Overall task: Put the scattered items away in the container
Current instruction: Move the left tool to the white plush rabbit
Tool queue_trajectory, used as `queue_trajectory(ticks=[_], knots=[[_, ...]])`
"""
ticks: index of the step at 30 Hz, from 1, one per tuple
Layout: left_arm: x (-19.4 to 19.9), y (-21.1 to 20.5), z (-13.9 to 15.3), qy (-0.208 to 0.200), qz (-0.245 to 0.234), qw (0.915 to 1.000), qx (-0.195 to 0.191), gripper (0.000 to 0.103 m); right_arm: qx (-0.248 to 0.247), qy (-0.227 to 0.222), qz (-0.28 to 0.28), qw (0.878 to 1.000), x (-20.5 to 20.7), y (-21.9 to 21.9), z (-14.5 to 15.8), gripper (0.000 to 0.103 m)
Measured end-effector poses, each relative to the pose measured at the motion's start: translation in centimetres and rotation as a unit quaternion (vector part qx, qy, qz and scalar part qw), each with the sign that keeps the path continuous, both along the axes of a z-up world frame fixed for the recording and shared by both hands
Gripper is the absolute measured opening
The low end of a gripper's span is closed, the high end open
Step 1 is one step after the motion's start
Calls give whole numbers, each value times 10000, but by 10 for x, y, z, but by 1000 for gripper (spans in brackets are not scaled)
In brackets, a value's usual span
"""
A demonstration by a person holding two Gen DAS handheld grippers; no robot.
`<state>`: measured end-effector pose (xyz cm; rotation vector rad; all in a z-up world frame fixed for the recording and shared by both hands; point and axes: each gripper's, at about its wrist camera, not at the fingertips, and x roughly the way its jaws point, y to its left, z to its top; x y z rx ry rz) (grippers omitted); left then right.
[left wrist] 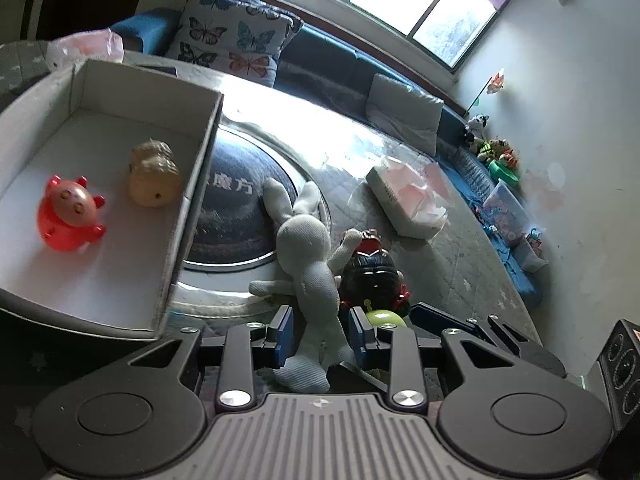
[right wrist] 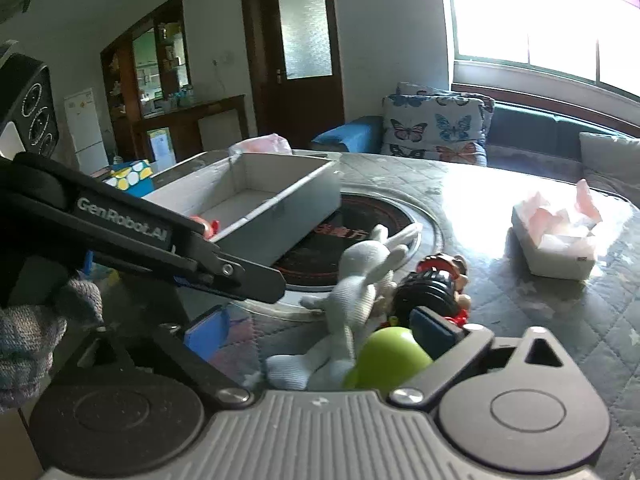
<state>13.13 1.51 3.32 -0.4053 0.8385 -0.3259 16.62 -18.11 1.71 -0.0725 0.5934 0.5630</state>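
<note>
Left wrist view: the left gripper (left wrist: 320, 336) stands wide, straddling the grey rabbit's (left wrist: 308, 256) legs without pinching; the rabbit's long axis points its ears toward 11 o'clock. The right gripper (right wrist: 320, 330), wide open, brackets the green ball (right wrist: 386, 358). The box (left wrist: 192, 200) lies at 10 o'clock, bare tabletop (left wrist: 460, 272) at 2.

Window (right wrist: 548, 16) daylight glares off table (left wrist: 304, 128); fisheye-warped edges.
</note>
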Motion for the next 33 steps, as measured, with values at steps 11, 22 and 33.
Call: queue_trajectory(ticks=[11,22,33], knots=[[31,-21,-16,318,186,9993,-25,33,137,26,-336,9993,1,-25,-3,89],[51,-41,-38,668,252,9970,294,31,1,-51,-359,9993,-2,-34,-5,89],[44,-43,-38,569,94,9972,479,24,110,-54,-438,9990,-3,-43,-1,89]])
